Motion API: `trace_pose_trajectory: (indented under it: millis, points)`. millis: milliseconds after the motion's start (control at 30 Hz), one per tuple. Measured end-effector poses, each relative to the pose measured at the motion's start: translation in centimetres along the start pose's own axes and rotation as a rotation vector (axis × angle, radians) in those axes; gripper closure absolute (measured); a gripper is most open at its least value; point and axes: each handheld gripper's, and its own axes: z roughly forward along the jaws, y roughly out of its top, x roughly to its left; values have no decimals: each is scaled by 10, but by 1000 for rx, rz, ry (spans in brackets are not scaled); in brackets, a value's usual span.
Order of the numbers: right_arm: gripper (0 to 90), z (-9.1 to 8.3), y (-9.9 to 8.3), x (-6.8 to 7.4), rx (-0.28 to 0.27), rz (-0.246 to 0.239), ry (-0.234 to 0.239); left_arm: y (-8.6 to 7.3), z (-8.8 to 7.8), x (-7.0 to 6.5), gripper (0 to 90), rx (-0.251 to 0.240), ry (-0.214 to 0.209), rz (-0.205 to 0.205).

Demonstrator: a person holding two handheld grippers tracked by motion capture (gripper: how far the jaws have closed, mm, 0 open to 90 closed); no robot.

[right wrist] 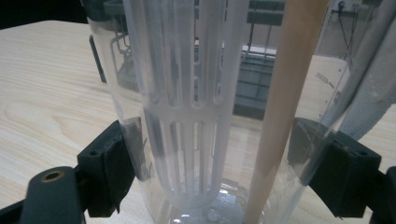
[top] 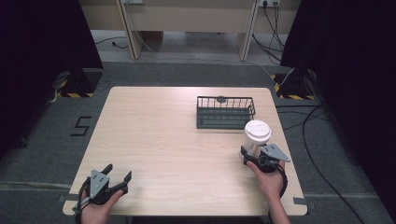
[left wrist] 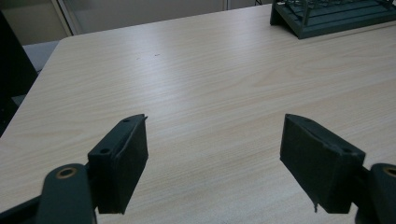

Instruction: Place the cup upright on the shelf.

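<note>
A clear plastic container [top: 257, 140] with a white lid stands upright near the table's right edge. My right gripper [top: 251, 153] is shut on its lower part. In the right gripper view both pads press the container's wall [right wrist: 187, 93], one on each side of my right gripper [right wrist: 224, 172]. Inside it are a white slotted insert [right wrist: 187, 140] and a tan rod [right wrist: 285, 93]. My left gripper [top: 119, 171] rests at the front left corner, open and holding nothing. In the left gripper view, bare wood lies between the spread jaws of my left gripper [left wrist: 215, 154].
A dark wire basket [top: 225, 113] sits at the back right of the wooden table [top: 163, 135], just behind the container; its corner [left wrist: 331, 18] is in the left gripper view. Cables [top: 317, 158] trail over the grey floor on the right.
</note>
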Motion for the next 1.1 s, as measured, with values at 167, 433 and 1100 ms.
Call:
trace_pose_trajectory:
  millis: [167,433,1100]
  points:
    - [187,-3,8,0,-17,-2,-3,0,0,0,229,-1,1,-1]
    - [188,-3,19,-2,-17,-3,1,0,0,0,232,2,2,-1]
    - [188,9,50,-6,-24,-7,-1,0,0,0,238,3,0,-6]
